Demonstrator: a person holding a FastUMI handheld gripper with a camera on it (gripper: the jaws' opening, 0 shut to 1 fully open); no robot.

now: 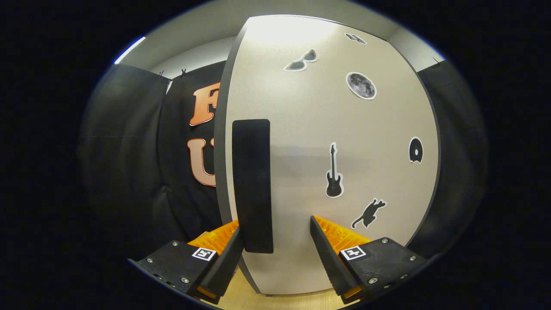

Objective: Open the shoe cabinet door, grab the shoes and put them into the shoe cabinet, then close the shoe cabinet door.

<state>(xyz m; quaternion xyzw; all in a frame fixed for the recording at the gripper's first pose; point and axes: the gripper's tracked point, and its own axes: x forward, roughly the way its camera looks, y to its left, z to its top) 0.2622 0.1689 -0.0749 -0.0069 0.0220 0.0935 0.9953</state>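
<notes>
The shoe cabinet door (327,142) is a pale grey panel with small black stickers, standing close in front of me. A tall black handle (252,185) runs down its left side, near the door's dark left edge. My gripper (275,228) is open, its orange-and-black fingers (331,241) spread wide. The lower end of the handle lies between the fingers, close to the left one, and the right finger is well apart from it. Neither finger visibly presses on the handle. The door looks shut or nearly so; the cabinet's inside is hidden.
Black cloth walls (129,163) hang to the left of the cabinet and behind its right side. A strip of light wooden floor (249,299) shows under the door, between the fingers. A pale ceiling and wall sit above.
</notes>
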